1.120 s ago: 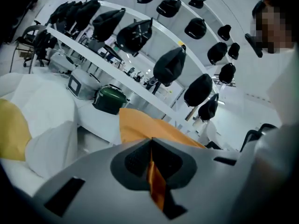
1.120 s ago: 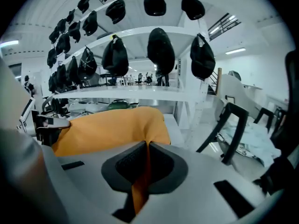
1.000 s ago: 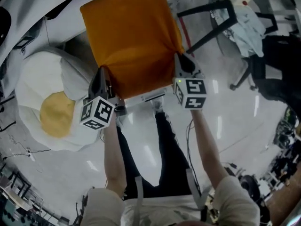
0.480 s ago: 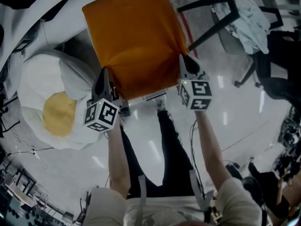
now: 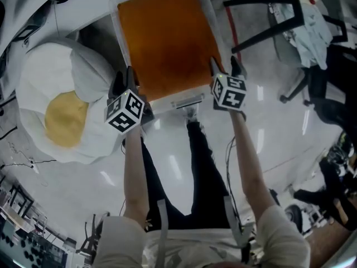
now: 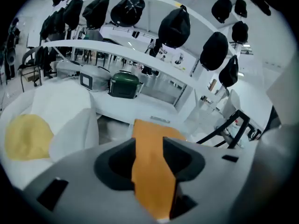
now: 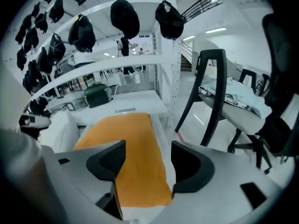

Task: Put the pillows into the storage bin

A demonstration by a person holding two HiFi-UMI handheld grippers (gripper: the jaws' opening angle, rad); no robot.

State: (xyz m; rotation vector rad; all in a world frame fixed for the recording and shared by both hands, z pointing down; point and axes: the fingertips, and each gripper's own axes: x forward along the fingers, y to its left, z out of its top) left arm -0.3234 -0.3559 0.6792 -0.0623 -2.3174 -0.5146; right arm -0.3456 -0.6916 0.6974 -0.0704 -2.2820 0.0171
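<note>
An orange pillow (image 5: pixel 167 38) lies flat inside the clear storage bin (image 5: pixel 115 21) on the floor. My left gripper (image 5: pixel 124 78) hovers at the bin's near left corner; its jaws are opening, with a strip of the orange pillow (image 6: pixel 152 171) still between them. At the near right corner, my right gripper (image 5: pixel 224 66) is opening too, its jaws wide apart over the pillow's edge (image 7: pixel 135 153) without pressing it. A big white fried-egg pillow (image 5: pixel 56 110) with a yellow yolk rests on the floor left of the bin.
A black chair (image 5: pixel 268 15) with cloth on it stands right of the bin, and an office chair's base (image 5: pixel 318 88) beyond it. White shelving (image 6: pixel 140 106) with boxes runs behind the bin. The person's legs (image 5: pixel 184 172) are just in front of it.
The orange pillow, held up over the bin before, has dropped flat into it. Both grippers' jaws have spread apart and came lower toward the bin's near corners.
</note>
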